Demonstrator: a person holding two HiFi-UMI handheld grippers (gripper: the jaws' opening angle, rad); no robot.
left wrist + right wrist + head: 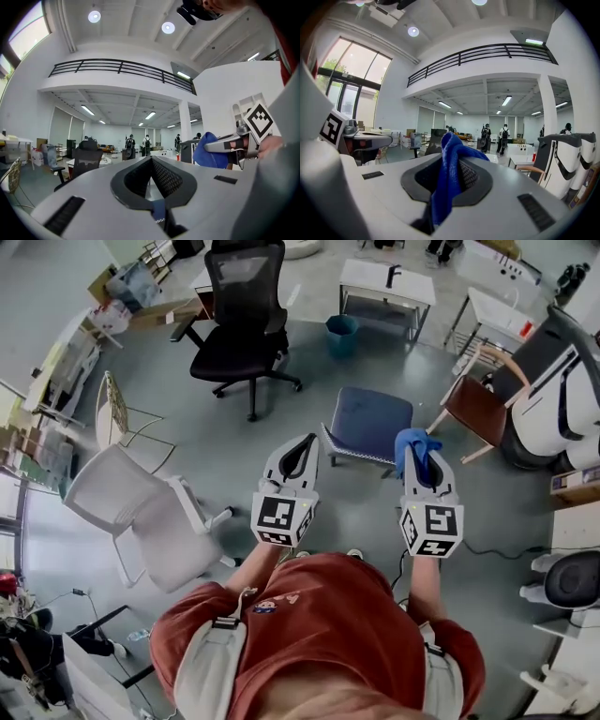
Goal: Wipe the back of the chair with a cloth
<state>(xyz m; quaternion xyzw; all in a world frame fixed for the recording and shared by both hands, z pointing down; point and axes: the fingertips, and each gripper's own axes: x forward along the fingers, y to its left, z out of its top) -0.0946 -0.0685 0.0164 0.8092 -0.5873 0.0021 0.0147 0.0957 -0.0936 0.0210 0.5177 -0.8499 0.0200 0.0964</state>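
The right gripper's (pixel 424 460) fingers clench a bunched blue cloth (pixel 447 178). The left gripper's (pixel 302 451) fingers are closed and empty, near the blue-cushioned chair (pixel 367 418).

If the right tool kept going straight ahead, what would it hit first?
Probably nothing near: past the blue cloth, the way ahead of the right tool looks free until the distant black office chair; depth unclear.

I find no readable word, brand or number: the left gripper (pixel 302 448) and right gripper (pixel 422 457) bear only square code markers (pixel 281 515), and the shirt print (pixel 265 606) toward six o'clock is too small
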